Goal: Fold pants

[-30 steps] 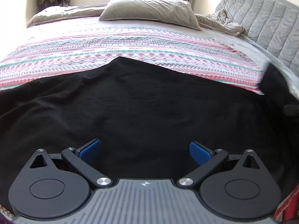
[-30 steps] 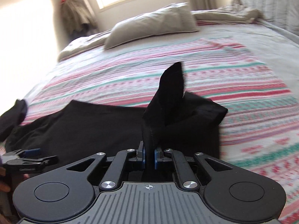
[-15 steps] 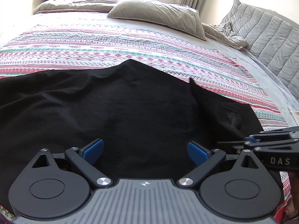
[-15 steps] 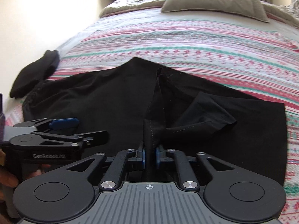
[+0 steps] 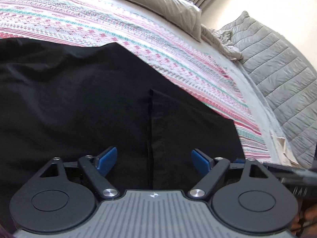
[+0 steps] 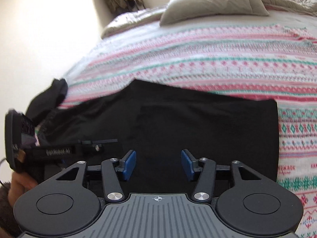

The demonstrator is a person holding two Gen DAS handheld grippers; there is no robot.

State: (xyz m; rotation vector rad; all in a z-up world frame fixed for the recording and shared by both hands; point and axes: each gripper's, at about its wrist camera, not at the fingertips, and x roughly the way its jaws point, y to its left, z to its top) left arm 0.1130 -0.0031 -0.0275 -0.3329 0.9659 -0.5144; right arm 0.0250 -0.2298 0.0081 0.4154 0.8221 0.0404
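Black pants (image 5: 79,103) lie flat on the patterned bedspread (image 5: 138,33), with a folded-over layer whose straight edge (image 5: 150,130) runs toward my left gripper. My left gripper (image 5: 153,160) is open and empty just above the pants. In the right wrist view the pants (image 6: 208,123) lie flat as a dark rectangle with its right edge straight. My right gripper (image 6: 158,164) is open and empty above them. The left gripper (image 6: 59,150) shows side-on at the left of that view.
A grey pillow (image 5: 158,4) and a quilted grey headboard (image 5: 277,75) lie at the far end of the bed. A rumpled black cloth (image 6: 49,99) sits at the bed's left edge. The patterned bedspread (image 6: 218,59) stretches beyond and right of the pants.
My right gripper has let go of the pants fabric and opened. The lifted fold now lies flat on the pants. Both grippers have tilted and shifted over the cloth.
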